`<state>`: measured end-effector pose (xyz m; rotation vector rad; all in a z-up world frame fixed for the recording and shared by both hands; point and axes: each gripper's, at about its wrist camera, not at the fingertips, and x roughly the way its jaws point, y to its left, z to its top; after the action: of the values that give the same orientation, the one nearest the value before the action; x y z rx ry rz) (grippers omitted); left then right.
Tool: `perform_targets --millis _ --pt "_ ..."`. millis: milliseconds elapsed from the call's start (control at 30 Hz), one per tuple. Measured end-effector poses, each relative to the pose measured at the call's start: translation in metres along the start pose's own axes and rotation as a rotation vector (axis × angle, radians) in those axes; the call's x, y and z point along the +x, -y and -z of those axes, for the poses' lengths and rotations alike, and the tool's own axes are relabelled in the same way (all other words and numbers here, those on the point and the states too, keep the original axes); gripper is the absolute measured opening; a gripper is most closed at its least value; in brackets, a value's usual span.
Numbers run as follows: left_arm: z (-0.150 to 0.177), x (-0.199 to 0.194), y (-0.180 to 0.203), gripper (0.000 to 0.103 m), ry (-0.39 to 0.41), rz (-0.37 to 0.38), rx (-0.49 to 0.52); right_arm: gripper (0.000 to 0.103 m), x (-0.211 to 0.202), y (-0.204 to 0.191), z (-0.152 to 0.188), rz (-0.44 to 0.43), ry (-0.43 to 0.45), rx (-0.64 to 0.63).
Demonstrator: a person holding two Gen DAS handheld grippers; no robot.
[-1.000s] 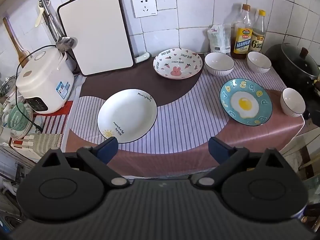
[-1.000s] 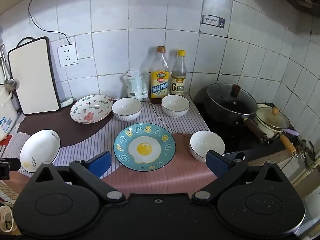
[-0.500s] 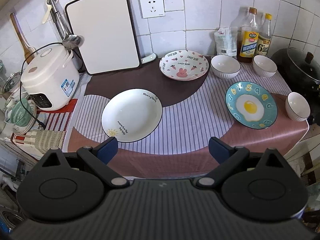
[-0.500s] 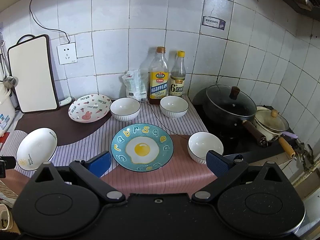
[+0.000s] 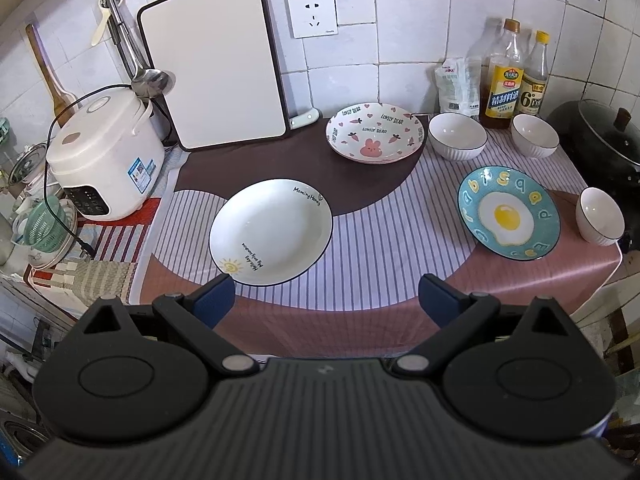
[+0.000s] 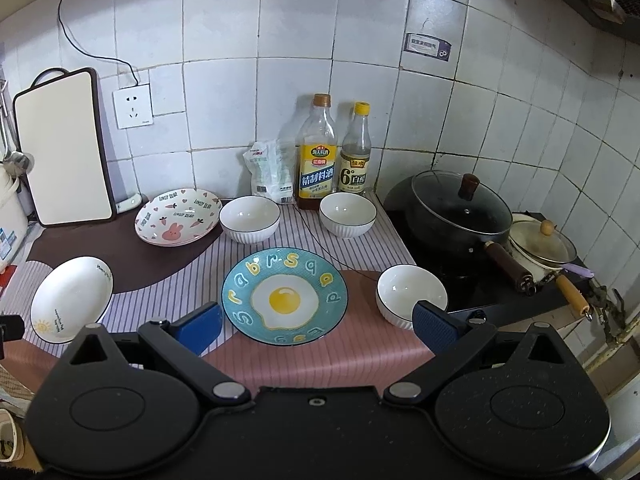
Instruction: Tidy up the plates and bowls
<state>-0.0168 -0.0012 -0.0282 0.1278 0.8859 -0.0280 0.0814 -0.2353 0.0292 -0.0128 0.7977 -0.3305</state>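
Note:
On the striped cloth lie a white sun plate (image 5: 271, 231) (image 6: 71, 298), a pink bunny plate (image 5: 375, 133) (image 6: 177, 217) and a blue fried-egg plate (image 5: 508, 212) (image 6: 284, 295). Three white bowls stand there: two at the back (image 5: 457, 141) (image 5: 535, 135) (image 6: 249, 219) (image 6: 347, 215) and one at the right edge (image 5: 599, 216) (image 6: 411, 295). My left gripper (image 5: 326, 300) is open and empty, just in front of the sun plate. My right gripper (image 6: 316, 328) is open and empty, in front of the egg plate; its right finger overlaps the edge bowl.
A rice cooker (image 5: 105, 156) and a cutting board (image 5: 214, 64) stand at the left back. Two bottles (image 6: 318, 156) (image 6: 354, 152) and a packet (image 6: 272, 172) line the wall. A lidded black pan (image 6: 462, 208) and a small pot (image 6: 540, 244) sit on the stove at right.
Both grippers have drifted slightly: the counter scene slid right in the left view and sits a little closer in the right view. Both stay open. No dish moved.

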Motion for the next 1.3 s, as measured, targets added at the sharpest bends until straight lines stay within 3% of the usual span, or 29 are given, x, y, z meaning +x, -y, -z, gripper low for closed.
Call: perform_targets --millis 667,1300 --pt "0.008 -0.005 0.007 0.101 0.06 -0.026 0.057 0.103 0.007 -0.003 0.006 -0.01 -0.033 -0.009" --pt "0.011 -0.002 0.0 0.101 0.025 0.011 0.045 0.103 0.009 -0.006 0.008 -0.015 -0.042 -0.01"
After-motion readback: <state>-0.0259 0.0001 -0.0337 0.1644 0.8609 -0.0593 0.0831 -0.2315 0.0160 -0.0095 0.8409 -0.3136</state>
